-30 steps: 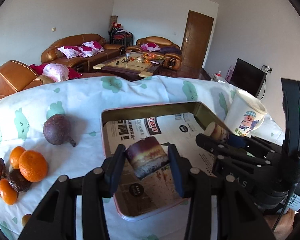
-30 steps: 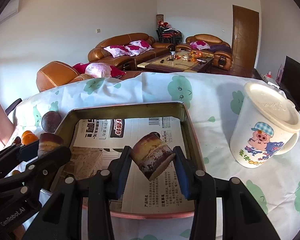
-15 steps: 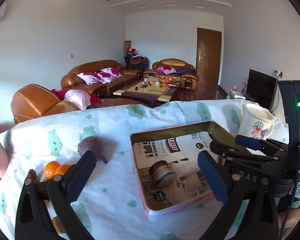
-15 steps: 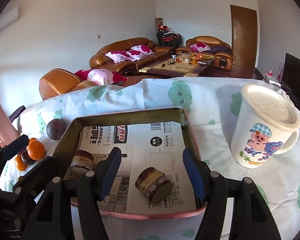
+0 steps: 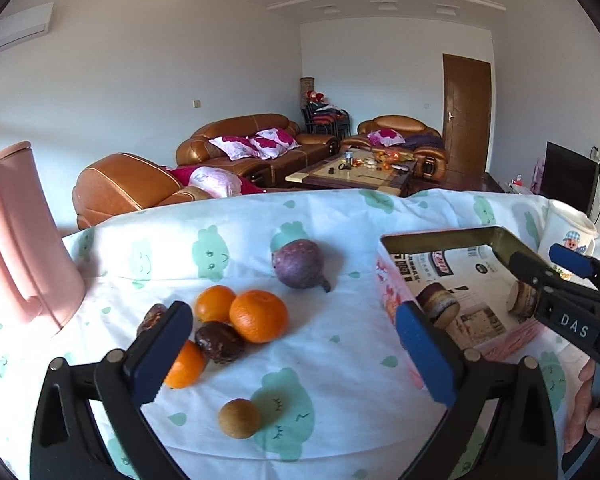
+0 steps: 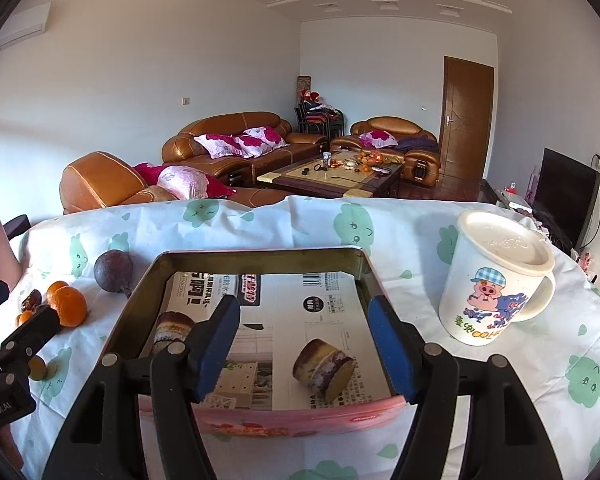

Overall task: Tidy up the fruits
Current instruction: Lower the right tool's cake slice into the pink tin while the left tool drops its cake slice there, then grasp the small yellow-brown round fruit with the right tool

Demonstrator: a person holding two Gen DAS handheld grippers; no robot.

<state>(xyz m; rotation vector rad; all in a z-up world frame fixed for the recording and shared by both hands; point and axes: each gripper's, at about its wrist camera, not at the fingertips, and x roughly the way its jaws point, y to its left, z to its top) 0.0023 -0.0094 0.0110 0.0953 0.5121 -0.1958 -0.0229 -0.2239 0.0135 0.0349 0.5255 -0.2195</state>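
My left gripper [image 5: 294, 356] is open wide and empty above the cloth. Between and beyond its fingers lie oranges [image 5: 259, 315], dark dates [image 5: 220, 342], a small brown fruit [image 5: 239, 418] and a purple passion fruit [image 5: 300, 264]. To the right stands the paper-lined tin tray [image 5: 440, 240] with two cut cane pieces [image 5: 438, 306] in it. My right gripper [image 6: 306, 344] hovers over the tray's [image 6: 260, 256] near edge, jaws opening. One cane piece [image 6: 324, 364] lies on the paper below them, untouched. The other piece [image 6: 174, 328] rests at the tray's left.
A pink jug [image 5: 24, 236] stands at the table's far left. A lidded cartoon mug [image 6: 496, 276] stands right of the tray. The right gripper's fingers [image 5: 560, 280] reach over the tray's right side. Sofas and a coffee table fill the room behind.
Both grippers let go of their cane pieces, which now lie in the tray. The left gripper opened wide and swung left over the loose fruit. The right gripper drew back slightly.
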